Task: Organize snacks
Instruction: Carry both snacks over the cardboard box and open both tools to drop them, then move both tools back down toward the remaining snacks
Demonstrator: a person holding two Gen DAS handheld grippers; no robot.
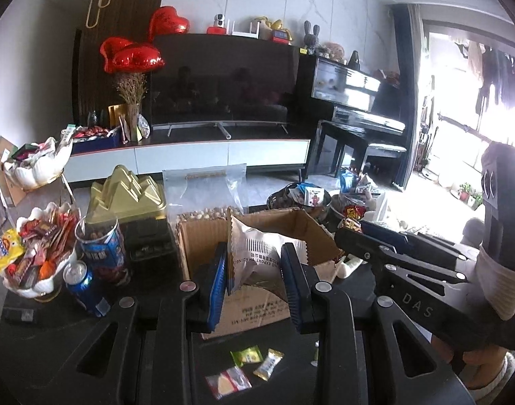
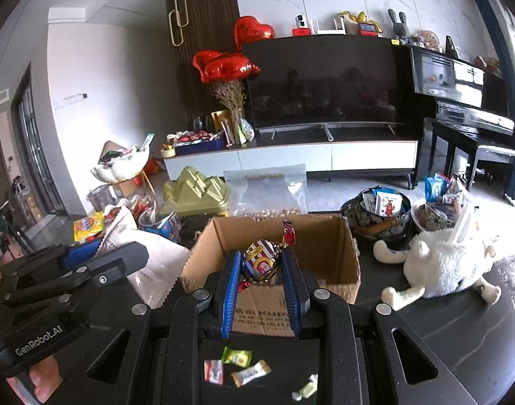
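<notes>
The dark table filled the lower half of both views. An open cardboard box stood at the centre of it, flaps up. At the right of the right wrist view a white plush toy lay on the table, just beside two bowls of packets. At the left of the left wrist view a white tiered dish was heaped with wrapped snacks (a blue can stood just in front of it).

The left gripper was clenched on a white snack bag, held upright at the centre of the frame, in front of the box's near wall and above the table. The right gripper was clenched on a round foil-wrapped candy marked "coconut", its red twisted end standing up, likewise at frame centre before the box's near wall.

Four small wrapped candies lay loose on the table at the bottom centre of the right wrist view: a green one, a red and white one, a gold one and a pale one.
</notes>
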